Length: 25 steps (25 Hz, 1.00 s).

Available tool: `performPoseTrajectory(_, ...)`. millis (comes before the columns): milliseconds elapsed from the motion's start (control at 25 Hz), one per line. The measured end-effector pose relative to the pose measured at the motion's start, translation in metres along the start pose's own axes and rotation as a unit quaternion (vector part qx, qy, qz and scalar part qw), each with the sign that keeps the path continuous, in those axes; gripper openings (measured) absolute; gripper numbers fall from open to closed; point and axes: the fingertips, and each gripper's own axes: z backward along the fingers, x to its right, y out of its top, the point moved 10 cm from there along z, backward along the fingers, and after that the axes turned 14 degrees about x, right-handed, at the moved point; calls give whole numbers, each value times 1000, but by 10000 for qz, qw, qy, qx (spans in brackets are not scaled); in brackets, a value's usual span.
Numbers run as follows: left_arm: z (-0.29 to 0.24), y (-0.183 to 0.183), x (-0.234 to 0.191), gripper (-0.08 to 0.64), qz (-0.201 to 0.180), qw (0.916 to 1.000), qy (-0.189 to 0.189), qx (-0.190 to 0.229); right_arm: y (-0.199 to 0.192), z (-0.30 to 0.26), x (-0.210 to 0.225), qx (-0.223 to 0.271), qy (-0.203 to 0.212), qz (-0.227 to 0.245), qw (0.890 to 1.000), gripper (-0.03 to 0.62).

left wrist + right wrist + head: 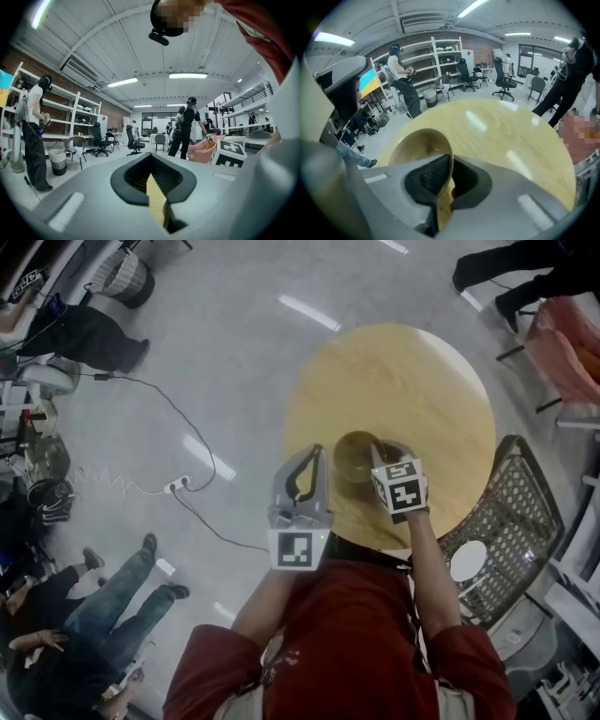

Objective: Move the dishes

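One bowl (354, 454), one round table (412, 381), one wire chair (514, 507), two grippers (313, 454) (379, 452)

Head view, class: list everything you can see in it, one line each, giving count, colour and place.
table: one, pale wood, round, centre right
bowl: one, olive-brown, on the table's near side
mesh chair: one, grey with white seat pad, right of the table
power strip: one, white, floor at left
bystanders: several, mostly dark clothes, around the edges
left gripper: one, grey, shut, empty, at the table's left edge
right gripper: one, grey, shut on the bowl's rim
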Motion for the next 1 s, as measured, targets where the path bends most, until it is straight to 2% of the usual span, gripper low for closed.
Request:
performPoseTrajectory(40,0,0,1,8,-101,9999,-89,-48,-1,2,0,9,-27,-11,10000,12)
performPoseTrajectory(160,1,2,5,8,302,9994,144,86,-1,7,0,49,-85,-61,9999,12)
performPoseTrajectory(240,3,4,5,8,310,9993,118,143,-1,12,-2,85,-131,-109,9998,12)
performPoseTrajectory(480,4,10,13,8,322,9992,-97,226,3,33,-2,325,-332,-240,9986,12)
performPoseTrajectory(640,2,16,27,8,-85,9984,-523,176,2,56,7,549,-491,-451,9963,12)
performPoseTrajectory(760,0,20,38,8,296,9981,-415,347,1,74,12,761,-652,-625,9930,12)
performPoseTrajectory(1000,-5,34,62,8,293,9954,-738,544,-3,118,23,1252,-1055,-900,9824,12)
